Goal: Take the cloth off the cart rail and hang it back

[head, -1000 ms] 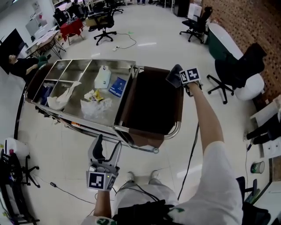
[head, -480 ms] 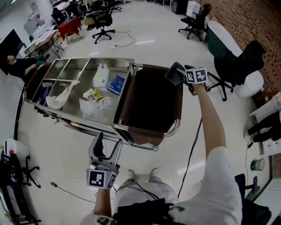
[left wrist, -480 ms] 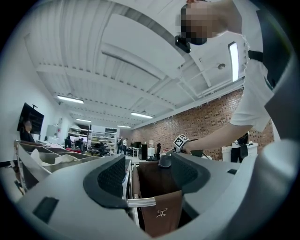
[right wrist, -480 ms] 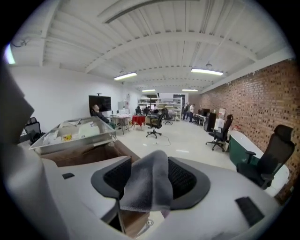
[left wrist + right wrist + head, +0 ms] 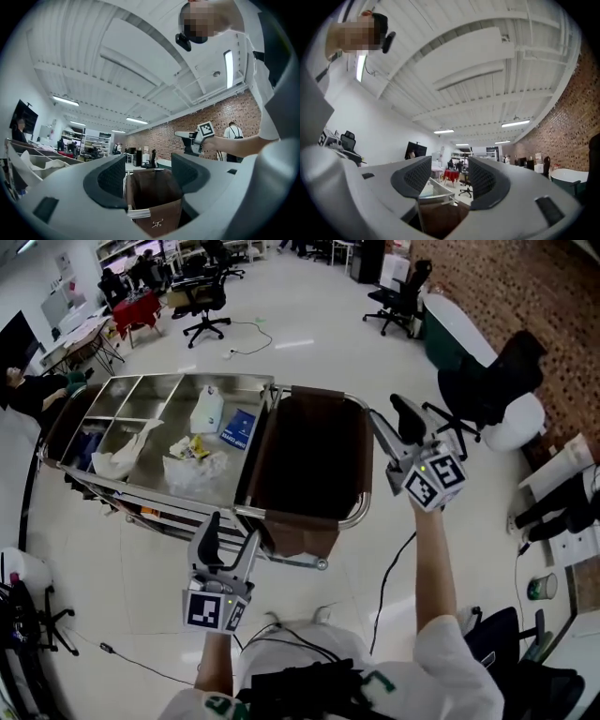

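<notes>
Hanging over the curved chrome rail (image 5: pixel 363 509) at the end of the stainless steel cart (image 5: pixel 150 377), the dark brown cloth (image 5: pixel 314 460) spreads across the whole frame, and one flap drops down the near side. The person stands at that end with a tool in each hand. The left gripper (image 5: pixel 232 542) is held low and points upward, with the cloth's hanging flap just ahead of it and a little to its right. Looking along it, its two jaws are well apart. The brown cloth and a short piece of the rail show in the gap beyond them, and neither pad touches anything. The right gripper (image 5: pixel 388 420) is raised higher, off the cloth's right edge, near it but clear of it, so the cloth lies to its left. Its jaws stand wide with only open room between them, and the cloth and the cart's corner sit lower down, past the tips. Farther off, to the left of both grippers, the cart's tray compartments hold a white plastic bottle (image 5: pixel 208 412), a blue packet (image 5: pixel 240 427), a crumpled clear plastic bag (image 5: pixel 192 471) and a pale rag (image 5: pixel 127 451). A black office chair (image 5: pixel 398 298) stands on the pale floor beyond the right gripper
</notes>
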Available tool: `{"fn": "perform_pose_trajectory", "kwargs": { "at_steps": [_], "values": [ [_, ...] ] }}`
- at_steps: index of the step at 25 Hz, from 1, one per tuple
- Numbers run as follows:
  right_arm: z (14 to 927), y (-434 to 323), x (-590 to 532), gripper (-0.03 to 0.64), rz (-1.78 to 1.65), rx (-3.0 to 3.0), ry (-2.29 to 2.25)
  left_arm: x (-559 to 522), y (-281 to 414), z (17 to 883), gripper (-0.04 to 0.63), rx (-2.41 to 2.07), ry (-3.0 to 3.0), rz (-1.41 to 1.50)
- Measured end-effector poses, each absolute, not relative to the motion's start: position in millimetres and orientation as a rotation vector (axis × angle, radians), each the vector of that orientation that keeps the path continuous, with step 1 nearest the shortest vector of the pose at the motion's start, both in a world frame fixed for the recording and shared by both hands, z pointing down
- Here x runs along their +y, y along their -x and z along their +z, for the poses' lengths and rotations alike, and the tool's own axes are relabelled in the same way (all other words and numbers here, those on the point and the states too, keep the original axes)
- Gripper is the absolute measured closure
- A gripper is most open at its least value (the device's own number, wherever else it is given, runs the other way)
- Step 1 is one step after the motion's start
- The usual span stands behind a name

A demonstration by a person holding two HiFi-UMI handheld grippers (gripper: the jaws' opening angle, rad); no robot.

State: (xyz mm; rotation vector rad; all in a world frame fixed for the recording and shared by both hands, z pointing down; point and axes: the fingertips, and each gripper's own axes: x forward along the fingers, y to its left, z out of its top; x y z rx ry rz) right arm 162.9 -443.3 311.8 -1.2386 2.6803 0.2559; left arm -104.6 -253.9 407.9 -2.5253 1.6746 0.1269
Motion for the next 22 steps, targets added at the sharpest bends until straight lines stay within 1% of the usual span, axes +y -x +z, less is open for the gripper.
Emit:
{"fn": "perform_pose_trajectory", "kwargs": {
  "at_steps": [5,7,9,12,17,22],
  "values": [
    [316,-117,-331,0.342,0.328,2.604,1.154,-249,111,395,0.295,1.656,2.503,0.170],
    [331,-105,-305,0.342,0.286,2.595,1.185,-245,116,392,0.295,1.664,2.490,0.187],
    [348,-98,-285,0.345,0.170,2.562,1.208,-239,120,391,0.298,1.673,2.484,0.193],
    [369,-90,-264,0.348,0.080,2.538,1.265,-230,127,395,0.302,1.690,2.486,0.197],
    [389,-76,-255,0.350,0.108,2.581,1.359,-221,136,399,0.302,1.704,2.487,0.199],
    [387,-71,-252,0.351,0.162,2.602,1.403,-212,142,400,0.302,1.710,2.486,0.217]
  ]
}}
